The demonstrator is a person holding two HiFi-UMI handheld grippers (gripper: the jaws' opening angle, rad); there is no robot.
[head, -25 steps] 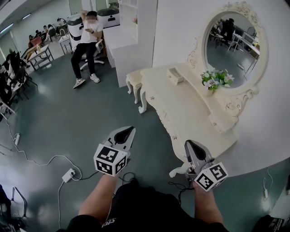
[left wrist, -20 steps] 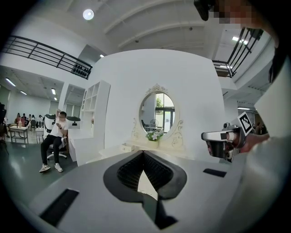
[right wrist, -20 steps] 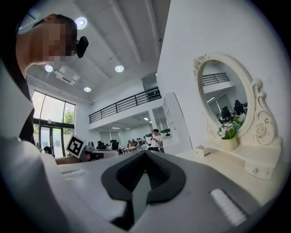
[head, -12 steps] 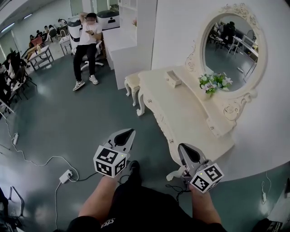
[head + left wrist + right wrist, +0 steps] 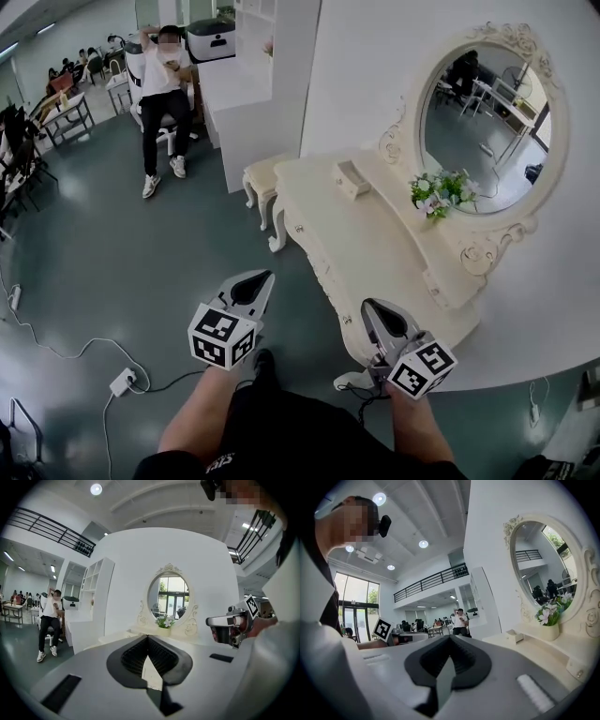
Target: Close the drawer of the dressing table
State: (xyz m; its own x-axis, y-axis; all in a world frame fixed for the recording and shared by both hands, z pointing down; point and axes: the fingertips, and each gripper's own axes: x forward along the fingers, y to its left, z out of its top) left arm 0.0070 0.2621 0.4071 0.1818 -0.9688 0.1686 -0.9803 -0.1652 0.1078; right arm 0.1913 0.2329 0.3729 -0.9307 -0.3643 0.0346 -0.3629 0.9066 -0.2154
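I've stepped closer: the dressing table (image 5: 375, 234) has slid leftward and now sits at one o'clock. The left gripper (image 5: 262, 279) and right gripper (image 5: 370, 307) are both pinched closed and empty. I can't pick out the drawer from here, so the closing looks still to do.

I count two grippers in my hands: left gripper (image 5: 265, 277), right gripper (image 5: 371, 307). One dressing table (image 5: 375, 234). One mirror (image 5: 483, 112). One bunch of flowers (image 5: 441, 190). One box (image 5: 352, 178). One stool (image 5: 258, 173). One seated person (image 5: 159, 84) nearby; more people far back, too small to count. One power strip (image 5: 122, 382).
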